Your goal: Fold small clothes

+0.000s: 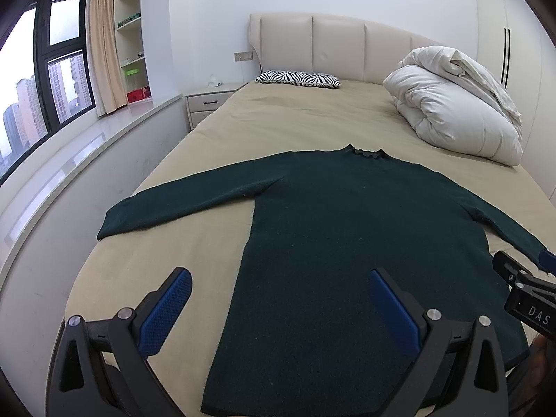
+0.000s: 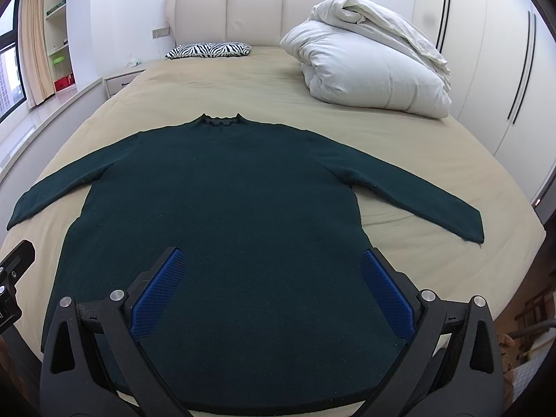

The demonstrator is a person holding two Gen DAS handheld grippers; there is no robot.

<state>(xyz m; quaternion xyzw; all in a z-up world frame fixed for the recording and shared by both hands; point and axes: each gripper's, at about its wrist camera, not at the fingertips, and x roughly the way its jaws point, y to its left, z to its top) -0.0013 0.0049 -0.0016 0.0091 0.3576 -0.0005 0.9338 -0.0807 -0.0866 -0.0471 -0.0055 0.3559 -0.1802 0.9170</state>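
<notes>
A dark green long-sleeved sweater (image 1: 347, 229) lies flat on the beige bed (image 1: 278, 118), collar toward the headboard and both sleeves spread out. It also shows in the right wrist view (image 2: 222, 201). My left gripper (image 1: 278, 278) is open above the sweater's lower left edge, holding nothing. My right gripper (image 2: 272, 260) is open above the lower hem area, holding nothing. The right gripper also shows at the right edge of the left wrist view (image 1: 528, 292), and the left gripper at the left edge of the right wrist view (image 2: 14, 271).
A folded white duvet (image 2: 368, 66) lies at the back right of the bed. A zebra-striped pillow (image 2: 208, 49) lies by the headboard. A nightstand (image 1: 208, 104) and window ledge (image 1: 69, 160) are to the left, wardrobe doors (image 2: 504, 69) to the right.
</notes>
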